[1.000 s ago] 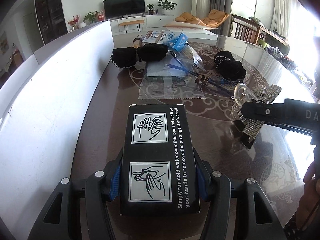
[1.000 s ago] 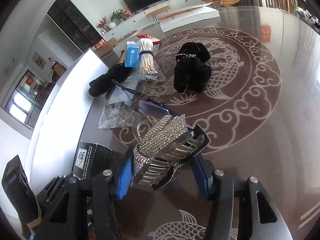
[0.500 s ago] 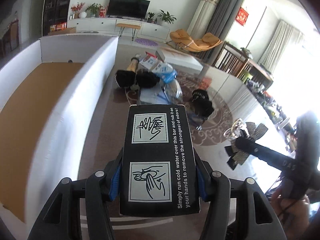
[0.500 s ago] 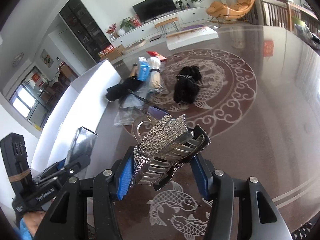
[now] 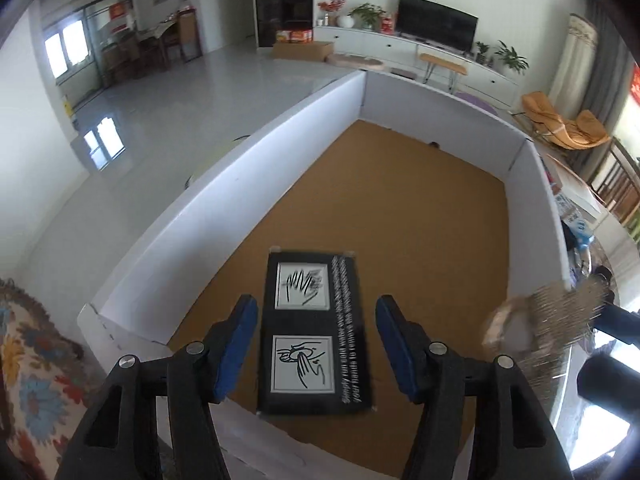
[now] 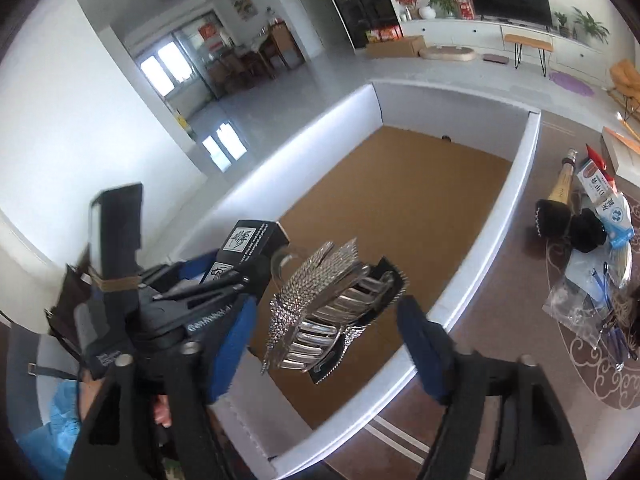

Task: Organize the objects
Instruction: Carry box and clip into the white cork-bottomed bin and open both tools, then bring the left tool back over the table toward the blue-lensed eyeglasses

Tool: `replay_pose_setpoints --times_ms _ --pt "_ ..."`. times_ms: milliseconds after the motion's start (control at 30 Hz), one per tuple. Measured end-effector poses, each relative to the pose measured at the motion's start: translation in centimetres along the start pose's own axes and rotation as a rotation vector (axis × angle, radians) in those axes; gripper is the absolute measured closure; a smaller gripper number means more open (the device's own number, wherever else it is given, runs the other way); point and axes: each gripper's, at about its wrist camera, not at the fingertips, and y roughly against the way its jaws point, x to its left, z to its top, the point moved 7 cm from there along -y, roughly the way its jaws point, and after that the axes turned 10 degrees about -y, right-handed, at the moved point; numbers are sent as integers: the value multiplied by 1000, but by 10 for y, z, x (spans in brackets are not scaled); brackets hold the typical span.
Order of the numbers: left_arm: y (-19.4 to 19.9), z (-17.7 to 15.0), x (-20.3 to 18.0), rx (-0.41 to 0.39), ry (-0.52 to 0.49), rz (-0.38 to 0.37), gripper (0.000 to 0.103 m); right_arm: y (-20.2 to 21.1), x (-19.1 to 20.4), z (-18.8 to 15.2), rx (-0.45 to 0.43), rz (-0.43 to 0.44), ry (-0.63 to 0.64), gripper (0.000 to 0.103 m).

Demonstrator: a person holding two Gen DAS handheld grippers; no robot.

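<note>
Left wrist view: left gripper (image 5: 316, 344) fingers spread above black box (image 5: 314, 332); right gripper (image 6: 324, 340) fingers parted around rhinestone hair clip (image 6: 328, 304).

Left gripper (image 5: 316, 344) over white-walled box (image 5: 224, 208), jaws spread wide, blue pads clear of black carton (image 5: 314, 334) on both sides. Carton between jaws, printed face up, two hand pictograms and white text line; whether it rests on brown box floor cannot be told. Rhinestone clip (image 5: 548, 320), blurred, at right over box wall, right gripper (image 5: 612, 316) partly visible behind it. Patterned rug (image 5: 24, 360) at lower left.
</note>
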Motion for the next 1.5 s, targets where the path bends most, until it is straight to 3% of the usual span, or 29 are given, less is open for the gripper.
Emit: replay_pose_setpoints --times_ms 67,167,233,300,400,467,533,633,700,800,900,1033,1500 --pt "0 -3 5 -7 29 9 26 -8 -3 -3 0 -37 0 11" --pt "7 1 -7 -56 22 7 23 9 -31 -8 -84 -122 -15 8" --pt "18 6 -28 -102 -4 -25 23 31 -60 -15 -156 -199 -28 1" --pt "33 14 -57 -160 -42 -97 23 57 -97 -25 -236 -295 -59 0" --pt "70 15 -123 -231 -147 -269 23 85 -173 -48 -316 -475 -148 0" --pt "94 7 -173 -258 -233 -386 13 95 -225 -73 -315 -545 -242 0" --pt "109 -7 -220 -248 -309 -489 1 100 -277 -100 -285 -625 -344 0" --pt "100 -39 -283 -176 -398 -568 0 113 -330 -134 -268 -706 -456 0" --pt "79 -57 -313 -120 -427 -561 0 122 -346 -147 -285 -741 -488 0" --pt "37 -78 -339 -65 -459 -493 0 135 -352 -154 -333 -713 -553 0" --pt "7 -89 -342 -46 -500 -383 0 141 -351 -157 -354 -754 -545 0" --pt "-16 -90 -336 -31 -497 -308 0 134 -350 -160 -327 -760 -558 0" --pt "-40 -60 -354 -60 -467 -288 0 131 -362 -168 -313 -726 -641 0"
